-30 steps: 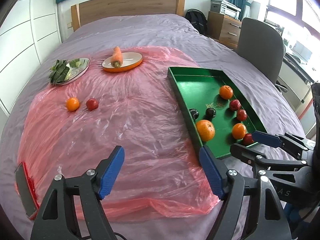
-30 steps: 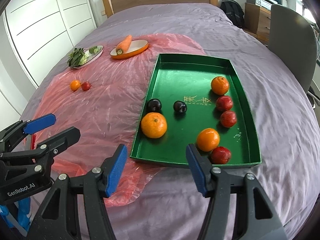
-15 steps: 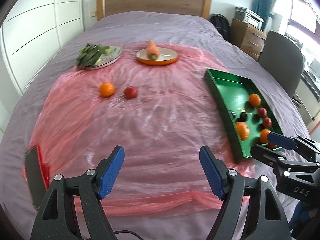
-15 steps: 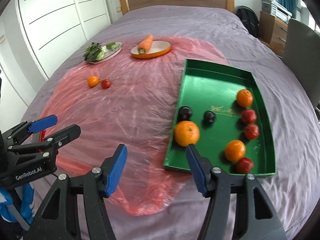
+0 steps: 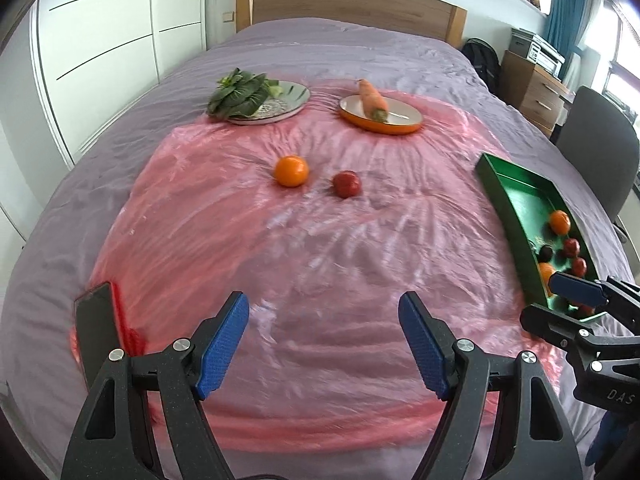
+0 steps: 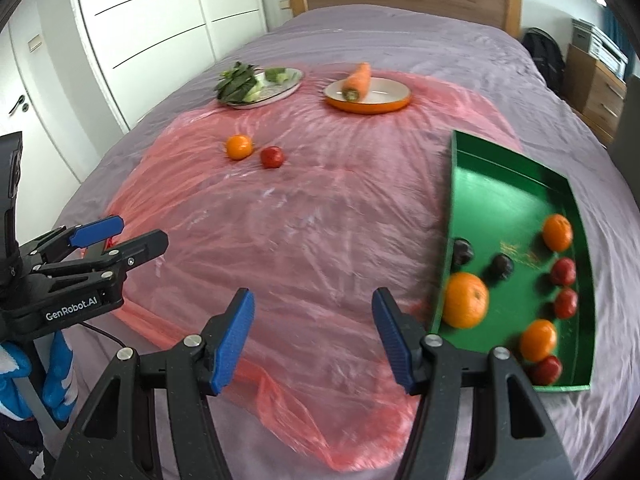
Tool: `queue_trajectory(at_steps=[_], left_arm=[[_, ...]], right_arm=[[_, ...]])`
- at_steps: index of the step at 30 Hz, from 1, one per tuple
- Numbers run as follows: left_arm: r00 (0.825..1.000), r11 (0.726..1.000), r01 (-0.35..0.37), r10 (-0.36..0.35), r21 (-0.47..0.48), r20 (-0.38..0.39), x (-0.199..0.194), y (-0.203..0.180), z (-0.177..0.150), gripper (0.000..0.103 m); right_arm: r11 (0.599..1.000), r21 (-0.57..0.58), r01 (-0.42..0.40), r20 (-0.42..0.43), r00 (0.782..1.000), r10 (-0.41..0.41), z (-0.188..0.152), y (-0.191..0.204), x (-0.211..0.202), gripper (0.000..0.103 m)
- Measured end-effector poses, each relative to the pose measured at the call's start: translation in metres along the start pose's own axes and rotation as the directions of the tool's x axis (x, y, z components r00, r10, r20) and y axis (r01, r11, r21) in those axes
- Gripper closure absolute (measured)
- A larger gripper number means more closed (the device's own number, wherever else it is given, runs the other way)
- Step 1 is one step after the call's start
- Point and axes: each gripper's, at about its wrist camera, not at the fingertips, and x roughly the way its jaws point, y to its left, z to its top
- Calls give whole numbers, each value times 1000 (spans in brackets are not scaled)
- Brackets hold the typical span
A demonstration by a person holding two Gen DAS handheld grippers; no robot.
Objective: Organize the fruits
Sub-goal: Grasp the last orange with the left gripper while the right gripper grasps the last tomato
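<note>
A small orange (image 5: pixel 291 171) and a red fruit (image 5: pixel 347 184) lie side by side on the pink plastic sheet (image 5: pixel 304 264), far ahead of my left gripper (image 5: pixel 324 344), which is open and empty. They also show in the right wrist view: the orange (image 6: pixel 239 147) and the red fruit (image 6: pixel 272 157). The green tray (image 6: pixel 500 184) at the right holds several oranges, red fruits and dark plums, including a big orange (image 6: pixel 466 300). My right gripper (image 6: pixel 314 336) is open and empty, left of the tray's near corner.
A silver plate of leafy greens (image 5: pixel 264 98) and an orange dish with a carrot (image 5: pixel 380 114) sit at the far side. A dark phone (image 5: pixel 96 332) lies at the sheet's near left edge. A chair (image 5: pixel 600 168) and a wooden dresser (image 5: pixel 532 88) stand right of the bed.
Both grippers have swung left, away from the tray and toward the two loose fruits, which now look nearer and more central. Both stay open.
</note>
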Motion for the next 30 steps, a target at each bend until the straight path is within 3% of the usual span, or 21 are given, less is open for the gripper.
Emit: queue_trajectory(at_steps=[9, 18, 30], left_arm=[[1000, 1000, -14, 13, 27, 26, 26, 29, 40, 31], [1000, 998, 28, -28, 49, 6, 72, 48, 74, 32], [998, 978, 62, -60, 199, -16, 131, 42, 108, 46]], right_arm=[[995, -38, -92, 25, 995, 93, 49, 25, 35, 0], [986, -81, -148, 13, 989, 149, 86, 34, 78, 0], [955, -222, -195, -61, 981, 186, 127, 38, 134, 0]])
